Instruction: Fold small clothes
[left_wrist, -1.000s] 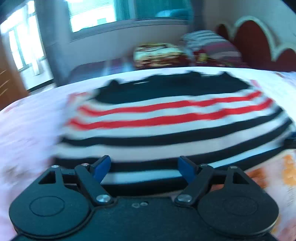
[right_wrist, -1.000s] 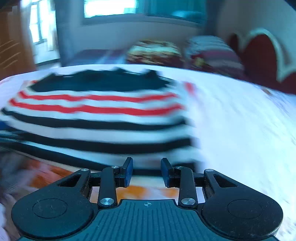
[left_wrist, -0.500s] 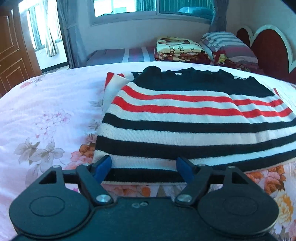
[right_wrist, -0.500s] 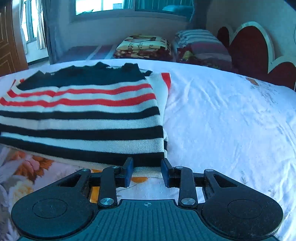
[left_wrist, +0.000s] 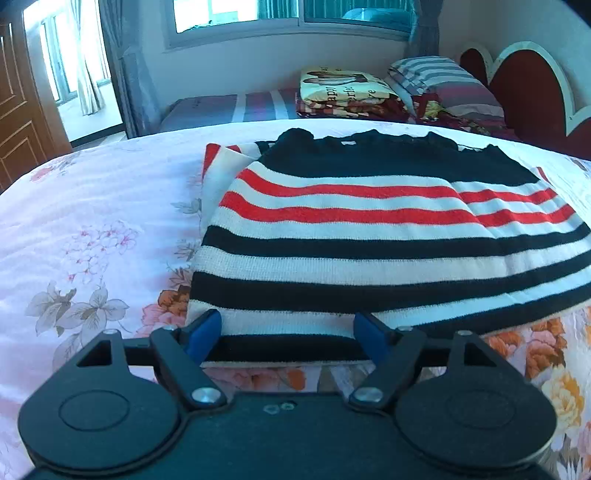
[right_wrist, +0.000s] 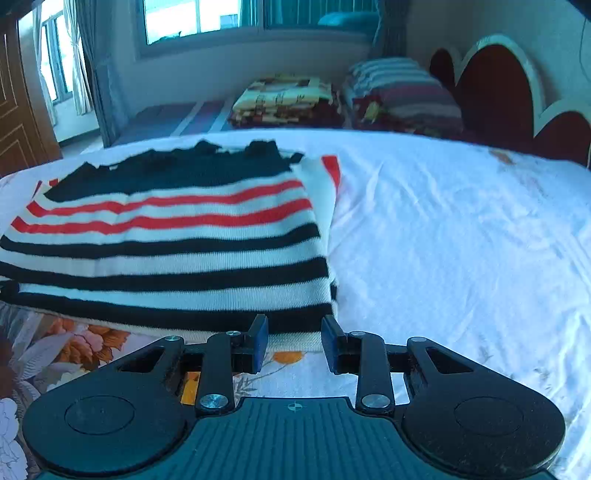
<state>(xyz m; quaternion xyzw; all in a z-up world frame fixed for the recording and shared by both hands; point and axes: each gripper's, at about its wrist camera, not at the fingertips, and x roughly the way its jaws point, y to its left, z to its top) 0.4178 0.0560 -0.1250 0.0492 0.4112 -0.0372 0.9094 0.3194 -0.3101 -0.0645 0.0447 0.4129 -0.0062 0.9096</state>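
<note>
1. Left wrist view: the blur of a second ago has settled. The left gripper (left_wrist: 288, 334) has drifted sideways and now hovers wide open, empty, over the near hem of the striped sweater (left_wrist: 369, 236) just ahead, near its left corner.
2. Right wrist view: the right gripper (right_wrist: 293, 339), jaws partly apart and holding nothing, sits just short of the sweater's right hem corner on the bed (right_wrist: 461, 240). I judge a further fold is being lined up.
3. No containers visible.
</note>
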